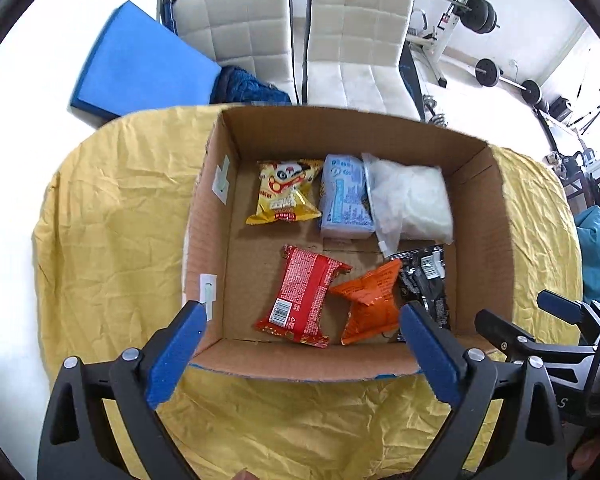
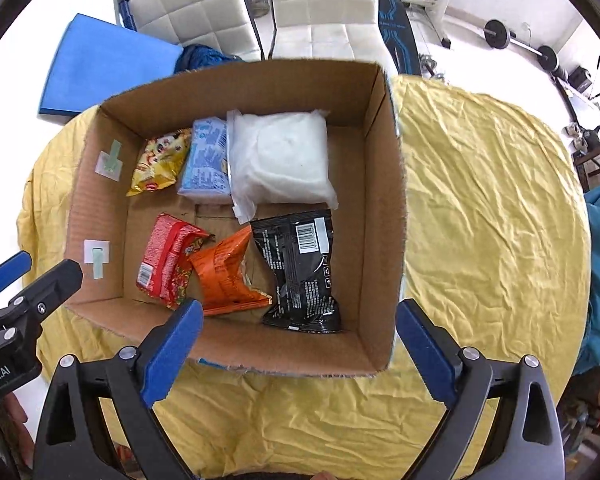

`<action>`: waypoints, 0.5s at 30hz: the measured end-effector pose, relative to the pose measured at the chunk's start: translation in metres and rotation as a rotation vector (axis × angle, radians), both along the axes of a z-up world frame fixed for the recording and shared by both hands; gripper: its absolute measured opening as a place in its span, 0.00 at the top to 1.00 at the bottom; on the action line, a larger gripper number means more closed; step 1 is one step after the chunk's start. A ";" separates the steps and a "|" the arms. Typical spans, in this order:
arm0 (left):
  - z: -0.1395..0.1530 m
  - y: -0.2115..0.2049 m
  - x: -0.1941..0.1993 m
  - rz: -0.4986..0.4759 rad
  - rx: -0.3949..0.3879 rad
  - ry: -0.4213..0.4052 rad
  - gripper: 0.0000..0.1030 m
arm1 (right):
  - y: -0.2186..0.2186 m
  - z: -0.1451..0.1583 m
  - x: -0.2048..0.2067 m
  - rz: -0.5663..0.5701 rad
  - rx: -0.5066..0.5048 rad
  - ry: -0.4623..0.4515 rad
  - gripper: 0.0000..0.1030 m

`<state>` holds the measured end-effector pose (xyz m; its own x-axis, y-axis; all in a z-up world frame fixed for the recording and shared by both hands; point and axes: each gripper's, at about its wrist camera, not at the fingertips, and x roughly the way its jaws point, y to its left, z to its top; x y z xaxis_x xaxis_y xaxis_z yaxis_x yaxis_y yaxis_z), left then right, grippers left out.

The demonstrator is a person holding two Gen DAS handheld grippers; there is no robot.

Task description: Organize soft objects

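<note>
An open cardboard box (image 1: 500, 216) (image 2: 384, 184) stands on a yellow cloth. Inside lie a yellow snack bag (image 1: 286, 192) (image 2: 160, 162), a light blue pack (image 1: 344, 196) (image 2: 206, 160), a white soft pack (image 1: 412, 200) (image 2: 284, 160), a red packet (image 1: 304, 296) (image 2: 166, 258), an orange packet (image 1: 370, 300) (image 2: 226, 276) and a black packet (image 1: 428, 284) (image 2: 300, 268). My left gripper (image 1: 302, 316) is open and empty above the box's near wall. My right gripper (image 2: 298, 316) is open and empty above the near wall too.
The yellow cloth (image 1: 112, 216) (image 2: 488, 200) covers a round table. Two white chairs (image 1: 356, 40) (image 2: 320, 0) stand behind it, with a blue mat (image 1: 140, 60) (image 2: 104, 64) at the back left and gym weights (image 1: 496, 72) at the back right.
</note>
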<state>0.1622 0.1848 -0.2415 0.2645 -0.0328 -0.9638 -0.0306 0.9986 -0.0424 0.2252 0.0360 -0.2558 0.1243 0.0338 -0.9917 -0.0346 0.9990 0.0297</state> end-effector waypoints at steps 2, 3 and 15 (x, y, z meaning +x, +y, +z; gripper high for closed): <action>0.014 -0.003 -0.007 -0.001 0.002 -0.018 0.04 | -0.001 0.015 -0.007 0.005 0.004 -0.022 0.04; 0.024 -0.004 -0.012 -0.001 0.000 -0.037 0.04 | -0.002 0.023 -0.012 0.007 0.009 -0.033 0.04; 0.140 -0.019 -0.081 0.004 -0.020 -0.166 0.04 | -0.031 0.147 -0.091 0.002 0.079 -0.179 0.04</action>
